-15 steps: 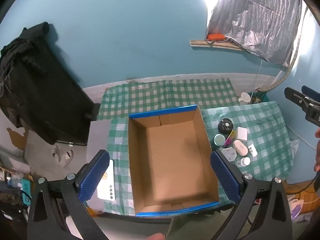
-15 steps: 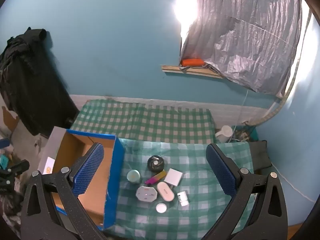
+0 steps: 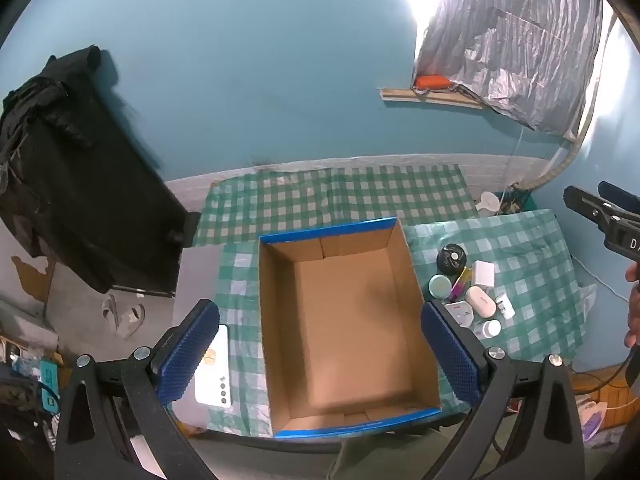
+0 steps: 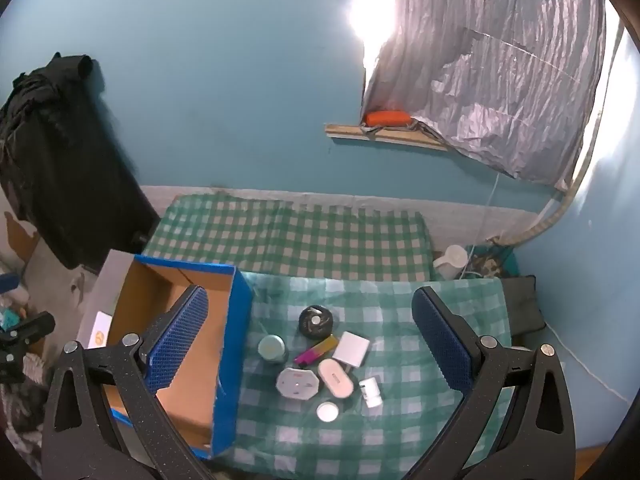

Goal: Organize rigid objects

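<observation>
An empty cardboard box (image 3: 344, 320) with blue edges stands open on the green checked cloth (image 3: 532, 280). Right of the box (image 4: 234, 360) lies a cluster of small items: a black round disc (image 4: 316, 321), a teal jar (image 4: 272, 347), a pink-yellow lighter (image 4: 316, 350), a white square block (image 4: 351, 349), a white oval case (image 4: 336, 378), a white plug (image 4: 298, 383), a small bottle (image 4: 370, 392) and a round cap (image 4: 328, 412). My left gripper (image 3: 320, 354) hangs open high over the box. My right gripper (image 4: 310, 342) hangs open high over the cluster.
A white phone-like slab (image 3: 214, 368) lies left of the box. Black clothing (image 3: 60, 180) hangs on the left wall. A second checked surface (image 4: 288, 236) lies behind, with a white cup (image 4: 452, 258) at its right. A person's hand (image 3: 632, 308) shows at the right edge.
</observation>
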`<state>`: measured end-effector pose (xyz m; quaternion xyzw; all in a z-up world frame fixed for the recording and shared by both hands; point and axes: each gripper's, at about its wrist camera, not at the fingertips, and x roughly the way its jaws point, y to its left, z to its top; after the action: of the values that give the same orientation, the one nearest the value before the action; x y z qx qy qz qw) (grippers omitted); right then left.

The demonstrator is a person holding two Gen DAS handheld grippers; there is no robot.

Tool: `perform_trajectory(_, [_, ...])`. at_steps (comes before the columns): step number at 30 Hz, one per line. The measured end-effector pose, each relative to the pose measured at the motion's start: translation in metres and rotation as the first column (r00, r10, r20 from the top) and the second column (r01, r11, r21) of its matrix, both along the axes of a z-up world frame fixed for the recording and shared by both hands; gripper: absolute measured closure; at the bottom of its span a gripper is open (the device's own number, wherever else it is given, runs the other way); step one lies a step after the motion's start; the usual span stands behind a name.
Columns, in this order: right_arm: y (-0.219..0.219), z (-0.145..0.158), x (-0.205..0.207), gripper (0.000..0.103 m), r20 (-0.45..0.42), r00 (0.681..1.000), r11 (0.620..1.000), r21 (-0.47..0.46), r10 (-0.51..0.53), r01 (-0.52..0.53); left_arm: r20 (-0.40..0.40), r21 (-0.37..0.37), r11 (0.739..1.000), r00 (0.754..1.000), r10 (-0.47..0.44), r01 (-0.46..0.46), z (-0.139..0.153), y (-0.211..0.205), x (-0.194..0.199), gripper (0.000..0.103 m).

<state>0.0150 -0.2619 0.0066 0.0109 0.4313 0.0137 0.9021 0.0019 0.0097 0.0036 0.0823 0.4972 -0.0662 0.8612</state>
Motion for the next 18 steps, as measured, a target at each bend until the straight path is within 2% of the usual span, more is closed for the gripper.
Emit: perform_trajectory(18, [0.0052,-0.0028,0.0038,0.002,-0.018,1.000,1.000,0.000,0.021,-0.021,-0.014,0.016,1.000,1.000,-0.007,0.007,-0.0050,-0.0044,0.0021,0.001])
